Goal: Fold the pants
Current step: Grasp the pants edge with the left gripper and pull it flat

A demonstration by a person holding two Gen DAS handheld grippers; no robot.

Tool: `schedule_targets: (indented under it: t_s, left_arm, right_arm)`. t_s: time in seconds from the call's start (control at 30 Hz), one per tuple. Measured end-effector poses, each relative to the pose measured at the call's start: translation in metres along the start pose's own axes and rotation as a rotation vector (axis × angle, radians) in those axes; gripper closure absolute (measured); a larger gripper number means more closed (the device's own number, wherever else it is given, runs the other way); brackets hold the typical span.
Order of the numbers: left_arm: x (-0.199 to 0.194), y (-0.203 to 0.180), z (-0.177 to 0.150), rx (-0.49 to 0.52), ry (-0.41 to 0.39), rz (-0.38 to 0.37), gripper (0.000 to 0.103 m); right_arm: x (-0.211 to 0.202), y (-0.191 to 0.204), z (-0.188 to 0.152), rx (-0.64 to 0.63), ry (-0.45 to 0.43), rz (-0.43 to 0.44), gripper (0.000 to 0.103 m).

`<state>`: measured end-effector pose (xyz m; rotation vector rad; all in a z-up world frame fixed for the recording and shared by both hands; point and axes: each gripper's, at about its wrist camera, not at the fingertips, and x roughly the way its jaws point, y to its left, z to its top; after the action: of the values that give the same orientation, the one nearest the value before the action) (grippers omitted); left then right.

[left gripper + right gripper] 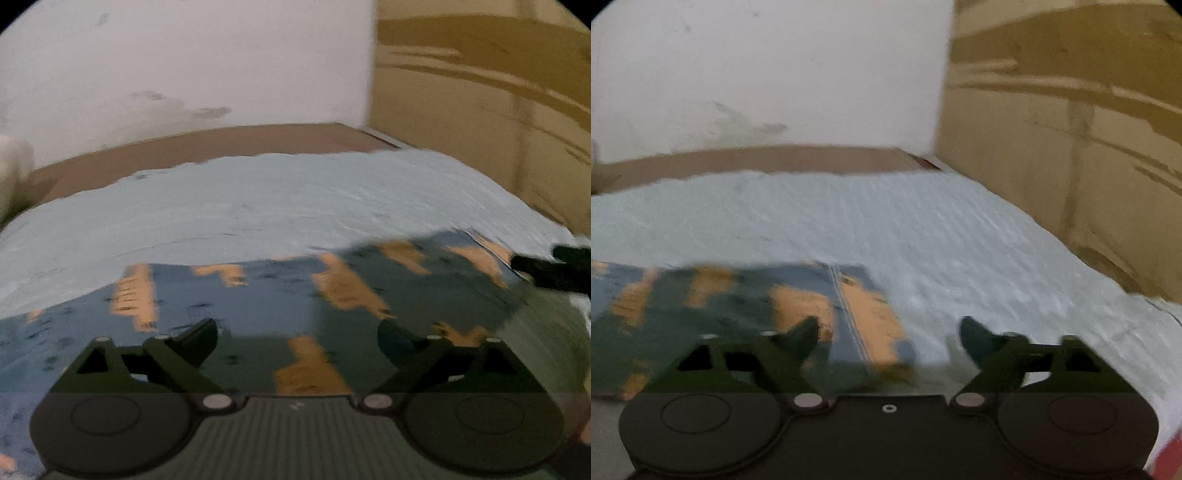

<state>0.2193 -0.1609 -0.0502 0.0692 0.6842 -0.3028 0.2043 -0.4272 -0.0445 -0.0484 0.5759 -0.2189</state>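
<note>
Both your left gripper (297, 336) and right gripper (888, 332) gape wide, holding nothing. Pants (258, 295) lie flat, compact on the pale cloth (960, 236); likely mostly folded, perhaps one fold left.

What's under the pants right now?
The pants lie flat on the pale blue bed cover, which shows around their far and right edges. What sits directly beneath the fabric is covered. Both grippers, left and right, are open above them.

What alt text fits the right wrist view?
An open right gripper hovers over the corner of blue-and-orange pants lying flat on a pale blue cloth. A white wall and cardboard box stand behind.
</note>
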Motion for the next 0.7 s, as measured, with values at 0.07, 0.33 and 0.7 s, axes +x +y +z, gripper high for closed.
schedule_targets:
  t_s: [0.07, 0.33, 0.7]
  left_arm:
    - [-0.012, 0.022, 0.000, -0.043, -0.015, 0.042, 0.002]
    - [-0.073, 0.136, -0.025, -0.154, -0.072, 0.243, 0.000]
    - [-0.088, 0.290, -0.063, -0.351, -0.085, 0.284, 0.001]
  right_arm:
    - [-0.008, 0.021, 0.002, -0.025, -0.020, 0.085, 0.002]
    - [-0.022, 0.125, 0.003, -0.111, -0.010, 0.393, 0.001]
    - [-0.030, 0.260, 0.003, -0.224, 0.043, 0.583, 0.001]
